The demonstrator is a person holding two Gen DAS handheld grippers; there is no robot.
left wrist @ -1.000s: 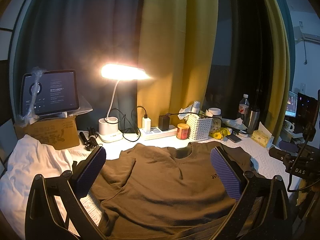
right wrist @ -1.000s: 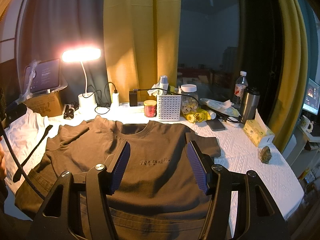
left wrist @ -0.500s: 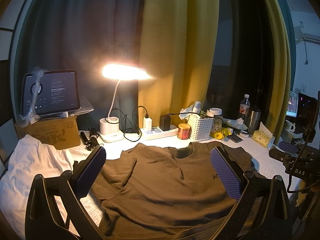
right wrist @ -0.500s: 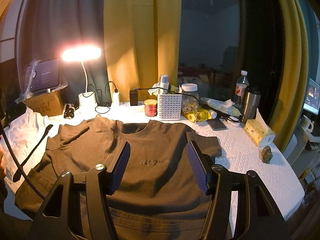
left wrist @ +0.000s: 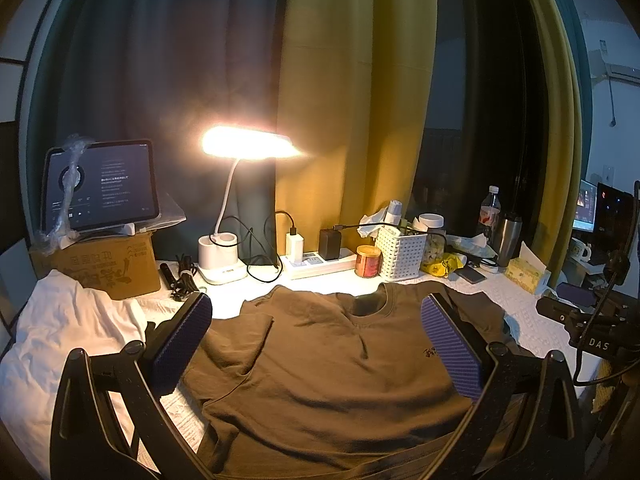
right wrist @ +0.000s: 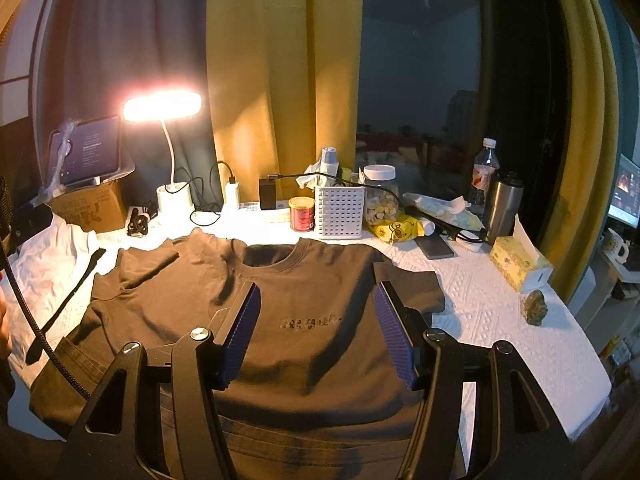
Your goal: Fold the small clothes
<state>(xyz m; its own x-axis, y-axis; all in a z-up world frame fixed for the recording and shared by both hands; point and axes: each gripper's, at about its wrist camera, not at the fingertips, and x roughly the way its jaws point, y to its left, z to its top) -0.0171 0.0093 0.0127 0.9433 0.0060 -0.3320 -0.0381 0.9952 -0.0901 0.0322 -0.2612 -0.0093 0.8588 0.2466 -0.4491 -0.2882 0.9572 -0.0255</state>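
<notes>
Left claw spread wide, holding nothing, poised above brown T-shirt. Right claw opened moderately, also empty, over the shirt's chest print. Nothing visibly changed from half a second earlier: same claw spreads, same shirt position. Shirt lying flat on white-covered bench, directly under and ahead of both claws; collar pointing away from claws toward lit desk lamp, hem nearest claws, long axis running hem to collar. White cloth left of left claw.
</notes>
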